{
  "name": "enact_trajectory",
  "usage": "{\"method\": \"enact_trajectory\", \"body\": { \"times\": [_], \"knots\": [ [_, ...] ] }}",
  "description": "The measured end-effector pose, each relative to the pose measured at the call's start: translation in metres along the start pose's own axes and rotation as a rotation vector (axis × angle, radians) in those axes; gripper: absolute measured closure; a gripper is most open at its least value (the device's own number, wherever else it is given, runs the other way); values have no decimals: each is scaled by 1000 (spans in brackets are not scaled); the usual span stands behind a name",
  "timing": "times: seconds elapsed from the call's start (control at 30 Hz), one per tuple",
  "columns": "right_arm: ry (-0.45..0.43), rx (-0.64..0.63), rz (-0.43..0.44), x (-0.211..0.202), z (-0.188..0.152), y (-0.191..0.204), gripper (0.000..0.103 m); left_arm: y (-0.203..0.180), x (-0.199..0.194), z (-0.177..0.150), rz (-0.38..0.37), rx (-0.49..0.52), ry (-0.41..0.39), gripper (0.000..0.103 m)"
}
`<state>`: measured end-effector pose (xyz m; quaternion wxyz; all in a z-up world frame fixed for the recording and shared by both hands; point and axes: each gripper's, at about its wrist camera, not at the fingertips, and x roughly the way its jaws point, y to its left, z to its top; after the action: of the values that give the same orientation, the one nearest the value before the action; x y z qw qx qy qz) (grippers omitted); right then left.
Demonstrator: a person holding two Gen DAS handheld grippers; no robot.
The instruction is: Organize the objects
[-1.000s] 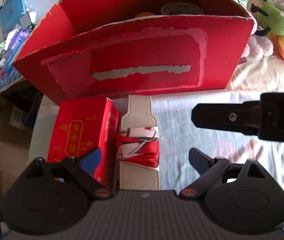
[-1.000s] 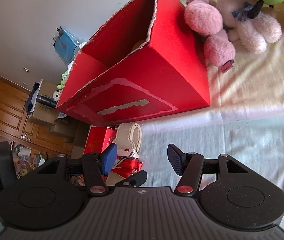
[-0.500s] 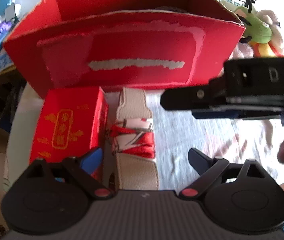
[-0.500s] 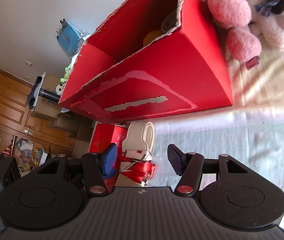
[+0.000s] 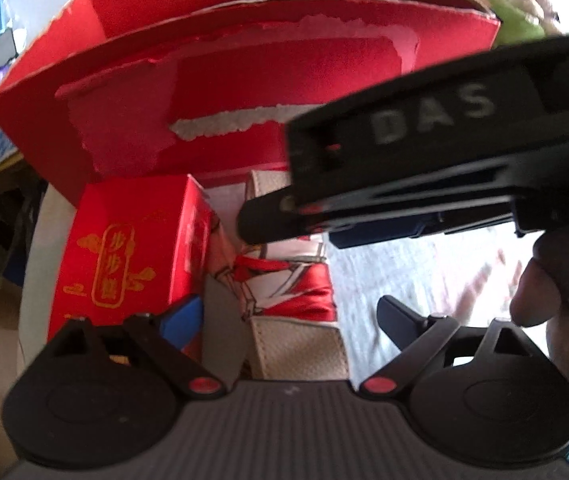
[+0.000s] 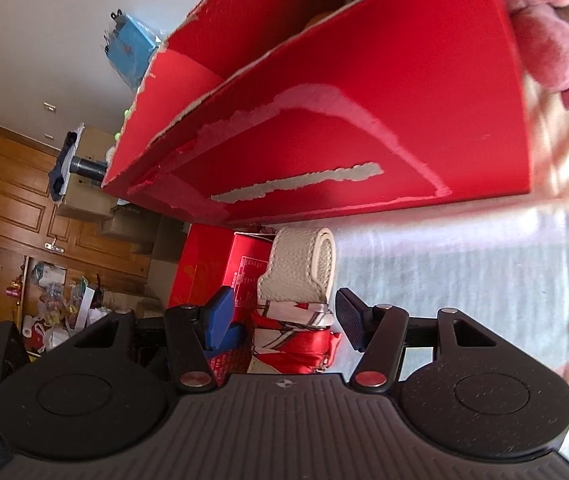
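A: Beige pebbled leather, tied round the middle with a red-and-white silk scarf: that is the strap [image 6: 304, 268] to be picked up. Where is it found?

B: On the pale bedsheet [image 6: 464, 264], just in front of the large torn red cardboard box [image 6: 364, 120], with the small red carton with gold lettering [image 5: 124, 256] right beside it on one side.

A: How are the jaws set?

B: The right gripper [image 6: 284, 320] is held wide open, nothing gripped, and is lined up over the scarf-wrapped part of the strap. The left gripper [image 5: 288, 316] is likewise spread open and empty, with the strap seen between its fingers.

A: What is called for if the grasp is to be done well?

B: The right jaws should probably be lowered so that the strap is taken across its width at the scarf, where the bulk gives purchase. The blue-padded finger [image 6: 220, 316] is seen close to the small carton, so it should be slid between carton and strap, not onto the carton's edge. The two grippers are crowded together, and a clash is to be avoided.
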<state>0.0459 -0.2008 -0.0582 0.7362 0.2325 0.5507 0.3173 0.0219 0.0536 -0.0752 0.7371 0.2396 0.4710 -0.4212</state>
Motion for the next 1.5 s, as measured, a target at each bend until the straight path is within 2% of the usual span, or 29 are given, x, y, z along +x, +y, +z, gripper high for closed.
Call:
{"method": "enact_trajectory", "body": {
  "times": [0.13,0.23,0.3,0.4,0.6,1.37,1.5],
  "knots": [
    [18,-8,-19,6,1,1,43,-2,5,3,3,24,7,10],
    [41,-8,-29,12,0,-2,44,0,12,6,-17,20,38,16],
    [47,-7,-30,13,0,-4,51,3,19,7,-32,5,62,16],
    [44,-4,-26,11,1,-7,55,1,20,9,-45,15,61,19],
    [47,32,-11,4,1,-14,56,-7,24,15,-76,34,68,26],
    [13,101,-1,-28,-1,-39,59,-63,39,26,-90,84,53,23],
    [13,97,2,-27,-1,-36,59,-66,39,26,-86,78,35,30]
  ]
}}
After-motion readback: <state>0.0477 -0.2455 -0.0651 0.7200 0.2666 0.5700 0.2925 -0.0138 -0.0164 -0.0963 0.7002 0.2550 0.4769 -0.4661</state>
